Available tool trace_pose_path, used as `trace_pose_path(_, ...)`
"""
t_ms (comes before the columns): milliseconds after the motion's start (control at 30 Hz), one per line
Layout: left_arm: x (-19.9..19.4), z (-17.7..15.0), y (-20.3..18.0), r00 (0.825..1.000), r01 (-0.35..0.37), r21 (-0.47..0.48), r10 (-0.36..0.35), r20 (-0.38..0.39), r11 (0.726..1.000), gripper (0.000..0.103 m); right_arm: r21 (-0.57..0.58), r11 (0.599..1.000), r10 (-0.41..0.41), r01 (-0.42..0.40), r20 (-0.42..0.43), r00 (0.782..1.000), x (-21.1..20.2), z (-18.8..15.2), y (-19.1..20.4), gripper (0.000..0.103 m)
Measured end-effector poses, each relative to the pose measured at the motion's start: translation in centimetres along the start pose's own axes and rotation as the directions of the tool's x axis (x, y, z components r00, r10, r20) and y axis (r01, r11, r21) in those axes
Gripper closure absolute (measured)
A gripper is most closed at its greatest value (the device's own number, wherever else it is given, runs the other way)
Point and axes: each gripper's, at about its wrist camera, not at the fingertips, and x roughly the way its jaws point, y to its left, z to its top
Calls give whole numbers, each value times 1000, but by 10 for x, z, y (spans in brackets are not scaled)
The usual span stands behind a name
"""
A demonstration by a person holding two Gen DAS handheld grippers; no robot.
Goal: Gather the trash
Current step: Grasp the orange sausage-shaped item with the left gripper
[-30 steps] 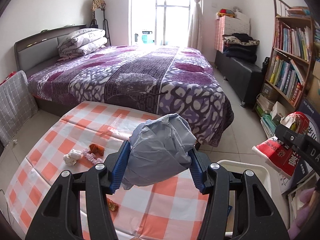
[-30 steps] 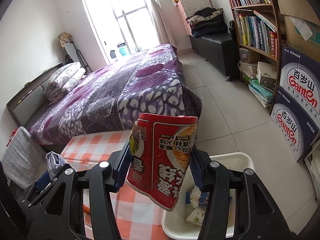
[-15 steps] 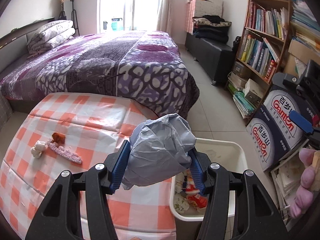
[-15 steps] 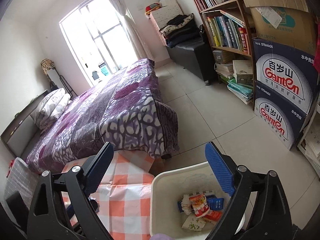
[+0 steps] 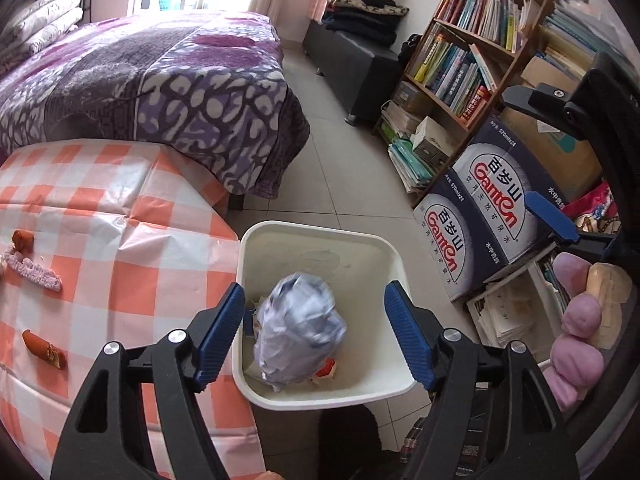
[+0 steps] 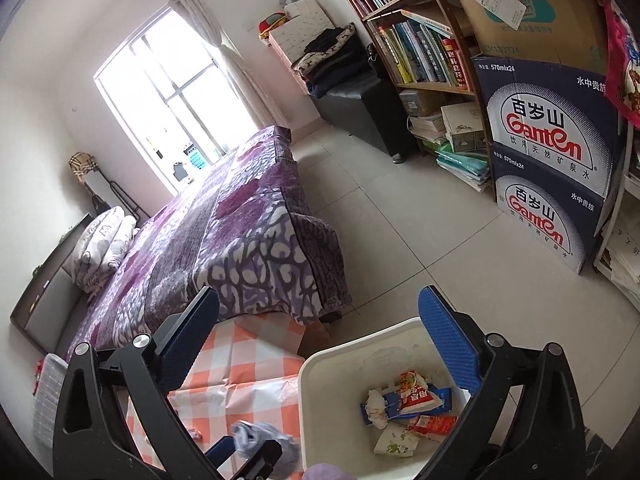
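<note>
Left gripper (image 5: 314, 334) hangs over the white bin (image 5: 362, 240), its blue fingers (image 5: 218, 336) spread wide with nothing between them touching. The crumpled grey bag (image 5: 298, 330) sits in the gap, blurred, clear of both pads, above or inside the bin mouth; whether it rests on the trash below, hard to tell. It's a lumpy wad, long axis running roughly from the near rim toward the far wall, fatter end away from the camera.

Right gripper (image 6: 320, 344) is also spread wide and holds nothing, one finger over the checkered worktop (image 6: 240, 364), the other over the bin (image 6: 320, 360). Down in there: a red snack packet (image 6: 416, 394) lying flat, a white tissue wad (image 6: 376, 406), a blue wrapper (image 6: 442, 394).

On the worktop (image 5: 100, 240), still out: an orange scrap (image 5: 44, 350), a pink strip (image 5: 32, 274), a brown bit (image 5: 22, 240) by the left edge. Bin stands just beside the worktop's corner, on the floor tiles (image 5: 340, 168).
</note>
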Motion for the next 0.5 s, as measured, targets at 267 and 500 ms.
trace_pose_path(267,-8,0,33,992,-123,-89,125,14,988,20,-28,999,-34,31,-114,993,24,-13,11,7)
trace_pose_path(500,-4,-19,103,934,-357,-285,336,-120,890,18,-80,996,-48,26,-286,957,56,-37,33,7)
